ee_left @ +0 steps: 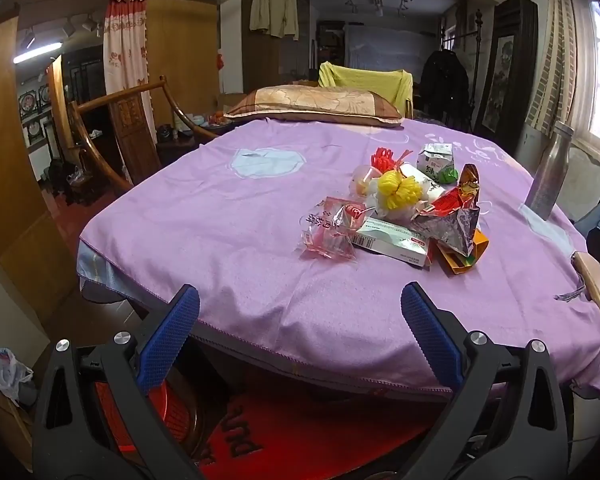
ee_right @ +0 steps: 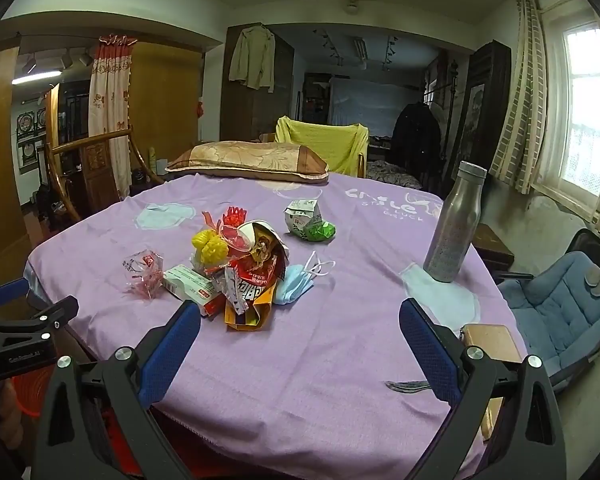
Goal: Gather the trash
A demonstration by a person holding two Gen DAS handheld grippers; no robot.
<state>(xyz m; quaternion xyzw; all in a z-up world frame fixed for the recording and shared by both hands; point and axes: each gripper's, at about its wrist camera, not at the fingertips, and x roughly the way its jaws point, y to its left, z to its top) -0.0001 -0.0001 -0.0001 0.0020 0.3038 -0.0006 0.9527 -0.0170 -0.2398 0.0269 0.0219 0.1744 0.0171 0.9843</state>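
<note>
A heap of trash lies on the purple tablecloth (ee_left: pixel 228 216): a clear red-printed wrapper (ee_left: pixel 332 234), a white box (ee_left: pixel 392 240), a foil snack bag (ee_left: pixel 456 216), yellow netting (ee_left: pixel 400 192), a crumpled carton (ee_left: pixel 436 158). From the right wrist view the same heap shows the wrapper (ee_right: pixel 144 272), the box (ee_right: pixel 192 286), the snack bag (ee_right: pixel 256 272), a blue face mask (ee_right: pixel 296 286) and the carton (ee_right: pixel 304 218). My left gripper (ee_left: pixel 300 308) hangs open over the near table edge, short of the heap. My right gripper (ee_right: pixel 300 320) is open too, just before the heap. Nothing sits between either pair of fingers.
A steel bottle (ee_right: pixel 454 224) stands at the right of the table. A pillow (ee_right: pixel 248 162) lies at the far edge. A wooden chair arm (ee_left: pixel 596 288) pokes up at the right edge, a blue padded chair (ee_right: pixel 560 308) beyond it. A red bin (ee_left: pixel 148 412) sits below the near edge.
</note>
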